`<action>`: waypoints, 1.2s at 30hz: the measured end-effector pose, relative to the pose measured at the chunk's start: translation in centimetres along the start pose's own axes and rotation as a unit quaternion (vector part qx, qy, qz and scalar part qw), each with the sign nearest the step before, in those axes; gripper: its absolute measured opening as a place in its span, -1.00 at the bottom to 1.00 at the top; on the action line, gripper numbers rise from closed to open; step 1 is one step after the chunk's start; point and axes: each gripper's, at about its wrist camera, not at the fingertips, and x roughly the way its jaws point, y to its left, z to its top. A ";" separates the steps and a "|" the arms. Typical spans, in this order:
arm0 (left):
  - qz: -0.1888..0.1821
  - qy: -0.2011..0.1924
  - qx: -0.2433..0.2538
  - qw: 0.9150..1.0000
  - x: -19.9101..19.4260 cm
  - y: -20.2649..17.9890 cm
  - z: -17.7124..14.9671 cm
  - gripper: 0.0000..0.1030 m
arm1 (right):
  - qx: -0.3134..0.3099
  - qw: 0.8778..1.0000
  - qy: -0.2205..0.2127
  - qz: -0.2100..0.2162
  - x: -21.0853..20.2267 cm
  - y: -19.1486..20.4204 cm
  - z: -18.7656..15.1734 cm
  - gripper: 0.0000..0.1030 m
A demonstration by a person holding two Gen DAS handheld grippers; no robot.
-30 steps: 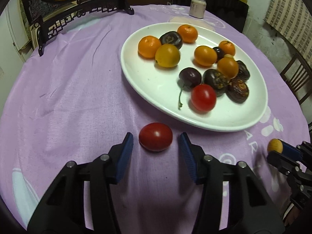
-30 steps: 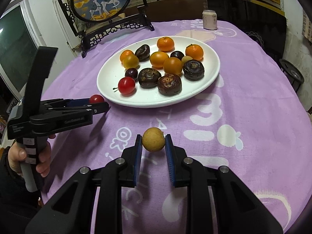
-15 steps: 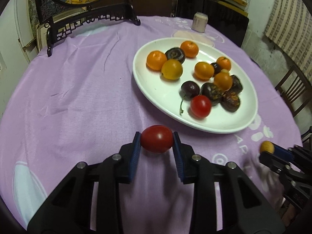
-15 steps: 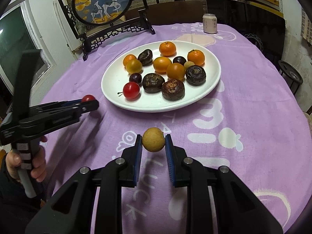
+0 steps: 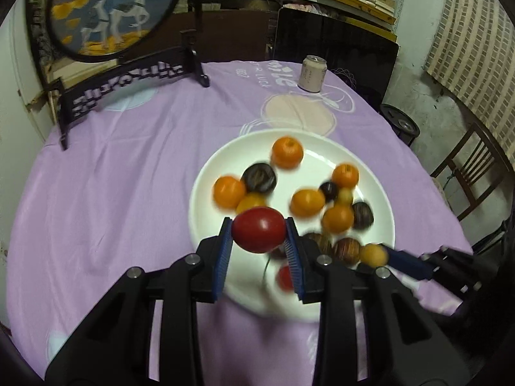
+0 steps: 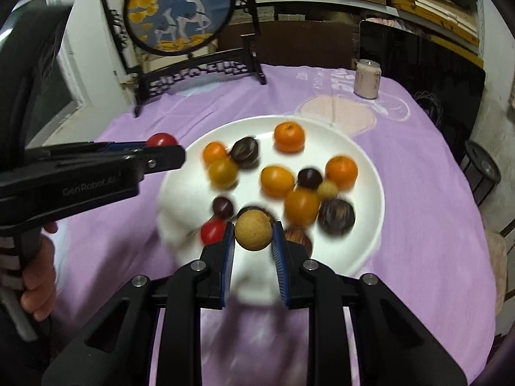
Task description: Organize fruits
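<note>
- The left tongs (image 5: 259, 238) pinched a red tomato (image 5: 259, 229) between their blue pads (image 5: 225, 251), holding it in the air over the near-left part of the white plate (image 5: 222, 160).
- From the right wrist view, the same tomato (image 6: 161, 140) showed at the tip of the left tongs (image 6: 161, 148), just beside the plate's left rim (image 6: 370, 167); the person's hand (image 6: 37, 276) gripped the handle below.
- The right tongs (image 6: 252, 236) pinched a tan, rough-skinned round fruit (a longan, by the look of it) (image 6: 252, 230), held above the near edge of the plate.
- In the left wrist view that tan fruit (image 5: 373, 254) sat at the tip of the right tongs (image 5: 381, 255), over the plate's near-right side.
- On the plate lay several oranges (image 6: 289, 136), dark purple-brown fruits (image 6: 336, 217), a yellow-orange tomato (image 6: 222, 171), a dark cherry (image 6: 222, 207) and a small red tomato (image 6: 212, 231) (all somewhat motion-blurred).
- The plate rested on a desk covered by a purple cloth (image 5: 112, 193) with pale printed motifs.
- At the far side of the desk stood a pale drink can (image 6: 367, 78) and a round painted screen of deer on a dark carved stand (image 6: 180, 9), well apart from the plate.
</note>
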 end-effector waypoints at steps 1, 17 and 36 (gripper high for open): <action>-0.006 0.008 -0.002 1.000 1.1 -0.3 0.8 -0.37 | 0.002 1.000 0.005 -0.004 0.7 -0.3 0.3 -0.53; 0.011 0.012 -0.015 1.000 4.0 -0.6 0.9 0.73 | -0.006 0.999 0.004 -0.049 2.3 -1.0 1.1 0.49; 0.058 -0.067 -0.018 0.996 -10.0 0.3 -12.0 0.93 | 0.039 0.994 -0.009 -0.100 -7.1 0.5 -7.0 0.97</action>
